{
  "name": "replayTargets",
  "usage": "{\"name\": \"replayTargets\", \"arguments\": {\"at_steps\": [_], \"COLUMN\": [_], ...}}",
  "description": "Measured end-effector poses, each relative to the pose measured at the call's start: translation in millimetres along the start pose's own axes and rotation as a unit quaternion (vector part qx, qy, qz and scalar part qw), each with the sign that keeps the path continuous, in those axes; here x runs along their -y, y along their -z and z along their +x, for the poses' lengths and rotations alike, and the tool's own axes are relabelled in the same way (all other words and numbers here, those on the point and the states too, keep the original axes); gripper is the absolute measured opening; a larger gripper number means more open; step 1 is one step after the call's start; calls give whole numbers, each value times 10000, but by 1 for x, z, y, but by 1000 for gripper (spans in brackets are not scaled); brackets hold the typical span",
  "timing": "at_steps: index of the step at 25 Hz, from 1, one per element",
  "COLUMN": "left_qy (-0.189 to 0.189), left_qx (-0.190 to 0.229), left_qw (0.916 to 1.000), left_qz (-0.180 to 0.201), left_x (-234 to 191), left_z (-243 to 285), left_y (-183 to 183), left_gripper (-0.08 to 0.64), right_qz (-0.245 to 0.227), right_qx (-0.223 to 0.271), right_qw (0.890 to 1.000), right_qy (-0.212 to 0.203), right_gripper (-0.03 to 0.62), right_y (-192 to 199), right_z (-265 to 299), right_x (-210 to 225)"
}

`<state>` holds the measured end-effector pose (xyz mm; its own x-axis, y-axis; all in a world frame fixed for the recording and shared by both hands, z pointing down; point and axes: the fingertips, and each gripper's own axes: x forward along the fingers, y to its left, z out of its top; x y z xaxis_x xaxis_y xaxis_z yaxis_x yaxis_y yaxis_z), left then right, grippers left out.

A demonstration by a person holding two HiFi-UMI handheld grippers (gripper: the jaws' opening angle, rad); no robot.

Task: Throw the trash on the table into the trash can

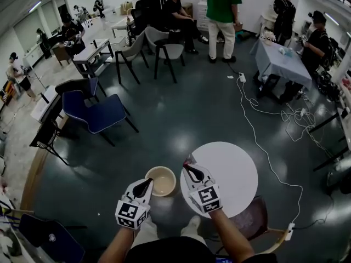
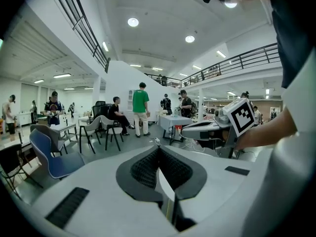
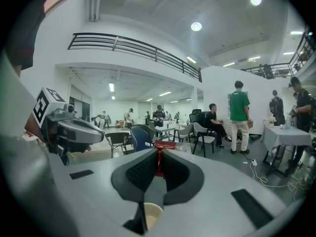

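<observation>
Beside beige trash can (image 1: 160,170), right tongs (image 1: 188,167) pinching red wrapper (image 3: 164,145); left tongs (image 2: 158,149) closed

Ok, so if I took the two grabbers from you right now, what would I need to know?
Left gripper: jaws shut, nothing in them, held next to the can.
Right gripper: shut on a small red crinkly wrapper, over the left edge of the round white table.
Round beige plastic trash can: on the floor just left of the table, close below the right gripper.
Done: the wrapper is gripped and off the table.
Left: bring it over the can and open the jaws. The part of the tabletop that shows looks bare, so this is probably the last piece.
</observation>
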<state>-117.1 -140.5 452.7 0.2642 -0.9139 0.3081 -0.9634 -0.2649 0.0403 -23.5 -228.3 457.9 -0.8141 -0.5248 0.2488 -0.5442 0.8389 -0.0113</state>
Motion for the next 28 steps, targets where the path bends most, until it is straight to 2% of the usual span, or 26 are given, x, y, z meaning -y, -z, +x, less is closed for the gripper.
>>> {"name": "replayTargets", "arguments": {"at_steps": [8, 16, 21, 28], "left_qy": [-108, -82, 79, 366], "left_qx": [-78, -369, -526, -632], "left_qw": [9998, 9984, 9967, 9941], "left_qz": [-174, -412, -612, -805], "left_x": [-70, -132, -157, -187], "left_z": [-15, -9, 5, 51], "left_y": [29, 86, 122, 173], "left_gripper": [14, 14, 14, 14], "right_qz": [149, 448, 606, 639], "right_qx": [-189, -544, -843, -1198], "right_qw": [9997, 9973, 9943, 9903], "right_qy": [-85, -215, -239, -301], "right_gripper": [31, 32, 31, 31], "right_y": [20, 67, 102, 161], "right_z": [59, 124, 160, 209], "right_x": [-50, -84, -104, -109]}}
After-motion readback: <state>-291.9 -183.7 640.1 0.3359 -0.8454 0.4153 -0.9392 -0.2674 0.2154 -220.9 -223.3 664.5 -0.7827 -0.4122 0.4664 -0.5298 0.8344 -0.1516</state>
